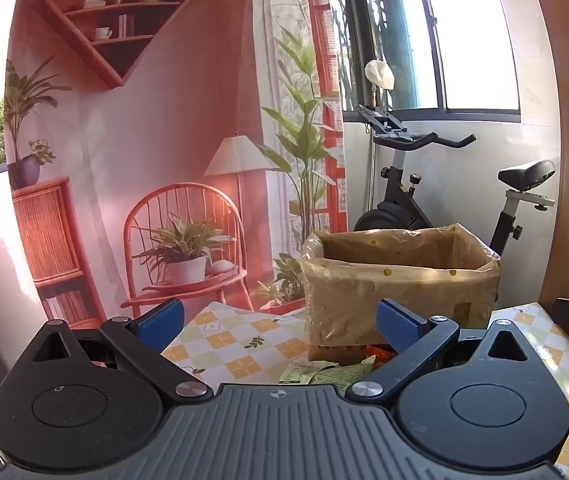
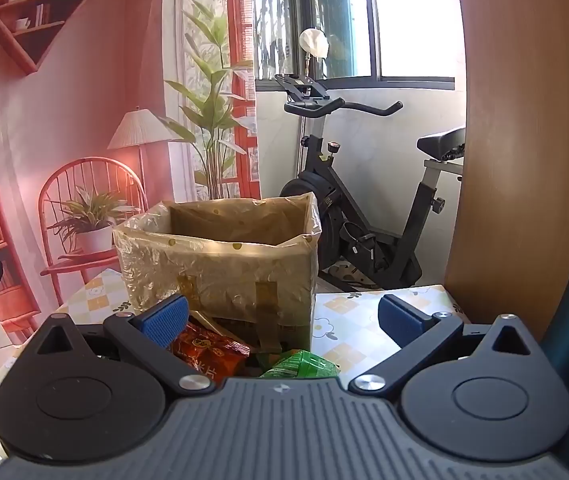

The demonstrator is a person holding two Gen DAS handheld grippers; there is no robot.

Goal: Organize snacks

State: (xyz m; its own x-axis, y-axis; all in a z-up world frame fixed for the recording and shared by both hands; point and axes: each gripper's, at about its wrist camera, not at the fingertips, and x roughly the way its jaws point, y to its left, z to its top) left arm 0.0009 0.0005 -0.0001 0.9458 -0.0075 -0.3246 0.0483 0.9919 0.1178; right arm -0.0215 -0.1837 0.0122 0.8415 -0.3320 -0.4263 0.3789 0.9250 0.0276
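Both grippers hung spread to their widest over the counter (image 2: 348, 320), left gripper (image 1: 280, 322) and right gripper (image 2: 282, 316) alike, nothing held in either. Cardboard box (image 2: 220, 264), lined with clear plastic, stood open-topped on the checked cloth. Snacks lay at its near foot: a red packet (image 2: 208, 350) beside a green packet (image 2: 302, 364), pale green wrappers (image 1: 324, 372) alongside.
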